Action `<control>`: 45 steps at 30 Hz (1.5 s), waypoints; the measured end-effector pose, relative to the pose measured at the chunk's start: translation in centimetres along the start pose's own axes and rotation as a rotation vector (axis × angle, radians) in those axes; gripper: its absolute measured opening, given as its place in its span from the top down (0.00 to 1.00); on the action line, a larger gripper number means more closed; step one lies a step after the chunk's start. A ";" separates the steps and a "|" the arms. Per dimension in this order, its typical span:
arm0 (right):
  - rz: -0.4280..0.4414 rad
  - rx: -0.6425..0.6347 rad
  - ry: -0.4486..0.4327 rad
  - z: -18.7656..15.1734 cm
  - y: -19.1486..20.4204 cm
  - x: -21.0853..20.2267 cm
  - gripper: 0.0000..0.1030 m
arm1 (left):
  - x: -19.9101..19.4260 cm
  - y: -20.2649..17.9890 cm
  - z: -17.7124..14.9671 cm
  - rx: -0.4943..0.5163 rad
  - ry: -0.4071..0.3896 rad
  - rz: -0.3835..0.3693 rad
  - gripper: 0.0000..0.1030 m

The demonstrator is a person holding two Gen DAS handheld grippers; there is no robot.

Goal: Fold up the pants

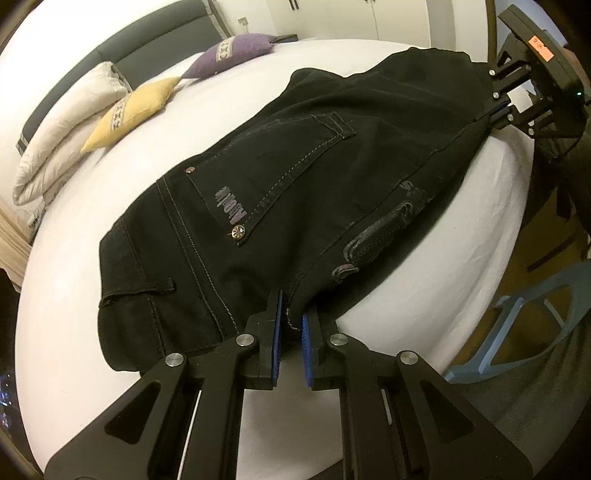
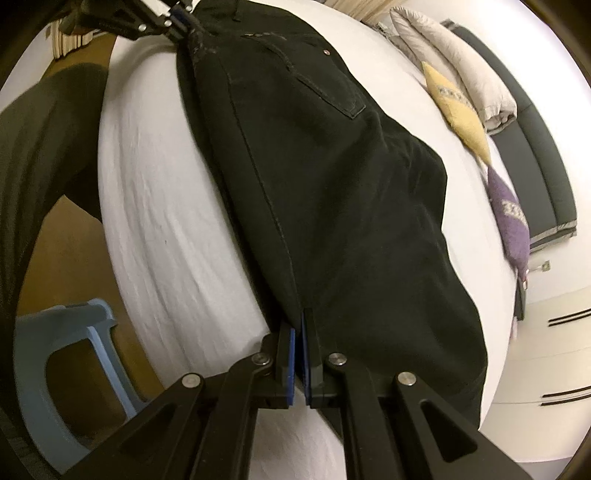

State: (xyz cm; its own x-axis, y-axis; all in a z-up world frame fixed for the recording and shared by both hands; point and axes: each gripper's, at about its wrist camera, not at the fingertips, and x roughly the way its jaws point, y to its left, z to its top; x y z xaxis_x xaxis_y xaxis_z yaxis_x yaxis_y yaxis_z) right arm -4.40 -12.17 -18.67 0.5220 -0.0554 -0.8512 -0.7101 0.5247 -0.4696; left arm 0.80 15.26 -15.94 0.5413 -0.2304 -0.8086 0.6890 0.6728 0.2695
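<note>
- My left gripper (image 1: 291,325) has its jaws drawn in to a narrow gap, and a bunched edge of the pants (image 1: 295,177) near the waistband sits pinched between the blue pads (image 1: 277,332).
- My right gripper (image 2: 298,343) is closed almost pad to pad on the pants (image 2: 332,192) at a side seam edge; only a thin fold of cloth separates the blue pads (image 2: 291,354).
- From the left wrist view I see my right gripper (image 1: 496,101) at the far end, clamped on the same edge of cloth; from the right wrist view my left gripper (image 2: 183,18) shows at the top, gripping the other end.
- The pants are black denim with light stitching, a back pocket (image 1: 295,173) facing up, metal rivets and pale printed lettering by the pocket.
- They are folded into a thick band, lying along the near edge of the white bed (image 1: 147,122), stretched between my two grippers.
- I count one pair of pants, two grippers, and three pillows: one yellow pillow (image 1: 133,110), one purple pillow (image 1: 232,55) and one white pillow (image 1: 70,125).
- One blue stool (image 2: 62,369) stands on the floor beside the bed.
</note>
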 end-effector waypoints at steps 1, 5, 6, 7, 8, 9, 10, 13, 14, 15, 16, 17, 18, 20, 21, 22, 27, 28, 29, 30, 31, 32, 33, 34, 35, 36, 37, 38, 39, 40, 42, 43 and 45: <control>-0.010 -0.002 -0.008 -0.1 0.2 0.0 0.95 | -0.2 -0.2 0.0 0.009 0.001 0.010 0.89; -0.030 0.027 -0.041 -0.9 0.3 -0.6 0.93 | -1.3 -0.3 0.2 0.002 0.039 0.023 0.84; -0.007 0.067 -0.044 -1.2 -0.2 -0.9 0.92 | -2.0 -0.1 0.5 -0.018 0.062 0.002 0.83; 0.019 0.106 -0.053 -1.5 -0.7 -1.4 0.89 | -2.5 -0.1 0.7 -0.028 0.069 -0.010 0.83; 0.046 0.141 -0.066 -1.8 -1.3 -1.9 0.83 | -3.7 -0.1 1.1 -0.046 0.064 -0.030 0.83; 0.090 0.195 -0.086 -2.2 -2.1 -2.7 0.78 | -4.7 0.1 1.4 -0.058 0.049 -0.038 0.83; 0.116 0.232 -0.103 -2.4 -2.7 -3.2 0.76 | -5.6 0.2 1.9 -0.073 0.028 -0.047 0.83; 0.157 0.362 -0.195 -2.7 -4.8 -4.7 0.71 | -7.5 0.0 4.5 -0.117 -0.057 -0.075 0.83; 0.161 0.388 -0.211 -2.7 -5.2 -4.8 0.70 | -7.4 -0.1 5.5 -0.138 -0.090 -0.054 0.83; 0.172 0.436 -0.239 -2.5 -5.9 -4.6 0.66 | -6.8 -0.1 6.6 -0.181 -0.117 -0.038 0.83; 0.196 0.487 -0.270 -2.4 -6.4 -4.2 0.60 | -5.6 -0.2 7.6 -0.224 -0.134 -0.047 0.83; 0.227 0.536 -0.292 -2.6 -6.9 -3.5 0.45 | -4.3 -0.5 8.3 -0.249 -0.131 -0.065 0.82; 0.253 0.580 -0.290 -3.0 -7.3 -2.5 0.34 | -2.8 -0.7 8.7 -0.267 -0.107 -0.073 0.82; 0.290 0.637 -0.186 -3.9 -7.1 0.2 0.34 | 1.0 -1.3 9.0 -0.299 -0.005 -0.070 0.82; 0.311 0.670 -0.142 -5.1 -6.8 0.9 0.34 | 3.4 -1.9 8.5 -0.310 0.071 -0.078 0.82; 0.325 0.704 -0.174 -6.3 -7.0 0.4 0.34 | 4.4 -2.4 8.1 -0.314 0.088 -0.074 0.82; 0.400 1.063 -0.335 -16.3 -11.9 -3.2 0.36 | 4.1 -2.1 7.5 -0.417 0.063 -0.080 0.82; 0.380 1.173 -0.350 -19.0 -13.5 -3.2 0.36 | 4.2 -2.2 7.9 -0.409 0.080 -0.073 0.82; 0.372 1.250 -0.352 -20.9 -14.6 -3.1 0.36 | 4.2 -2.3 8.1 -0.401 0.090 -0.066 0.82; 0.377 1.403 -0.356 -24.4 -16.5 -2.5 0.36 | 4.3 -2.5 8.6 -0.389 0.109 -0.052 0.82; 0.382 1.495 -0.364 -26.3 -17.5 -2.2 0.36 | 4.3 -2.7 8.9 -0.384 0.121 -0.041 0.82; 0.403 1.626 -0.397 -29.1 -18.7 -1.8 0.36 | 4.7 -3.0 9.1 -0.380 0.135 -0.025 0.82; 0.432 1.722 -0.426 -31.2 -19.5 -1.2 0.36 | 4.8 -3.2 9.3 -0.379 0.141 -0.014 0.82; 0.444 1.773 -0.436 -32.4 -19.9 -0.8 0.36 | 4.9 -3.3 9.5 -0.381 0.144 -0.005 0.82; 0.453 1.828 -0.439 -33.6 -20.3 -0.1 0.36 | 5.1 -3.2 9.9 -0.386 0.145 -0.001 0.82; 0.465 1.872 -0.432 -34.5 -20.5 0.7 0.36 | 5.2 -3.3 10.0 -0.392 0.147 0.006 0.82; 0.486 1.914 -0.429 -35.1 -20.5 1.5 0.36 | 5.3 -3.4 10.0 -0.393 0.149 0.012 0.82; 0.514 1.956 -0.416 -35.5 -20.4 2.5 0.36 | 5.6 -3.8 10.3 -0.393 0.151 0.017 0.82; 0.536 1.984 -0.417 -35.7 -20.3 3.2 0.36 | 5.7 -3.9 10.5 -0.390 0.156 0.022 0.82; 0.544 1.997 -0.429 -35.7 -20.2 3.5 0.36 | 5.8 -3.9 10.5 -0.389 0.157 0.024 0.82; 0.556 2.011 -0.467 -35.3 -20.6 4.1 0.46 | 6.0 -4.1 10.6 -0.383 0.162 0.030 0.82; 0.563 2.008 -0.477 -35.2 -20.9 4.3 0.57 | 6.1 -4.2 10.7 -0.380 0.164 0.033 0.82; 0.568 1.995 -0.434 -34.2 -21.6 4.9 0.92 | 6.1 -4.2 10.6 -0.378 0.165 0.038 0.82</control>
State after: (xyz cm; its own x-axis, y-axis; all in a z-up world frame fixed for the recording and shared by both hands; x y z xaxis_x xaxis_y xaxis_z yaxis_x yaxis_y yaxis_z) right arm -2.63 -52.78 -20.73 0.7418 0.3945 -0.5424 0.3927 0.4001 0.8281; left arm 6.37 3.56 -16.44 0.4577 -0.1051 -0.8829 0.4273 0.8968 0.1147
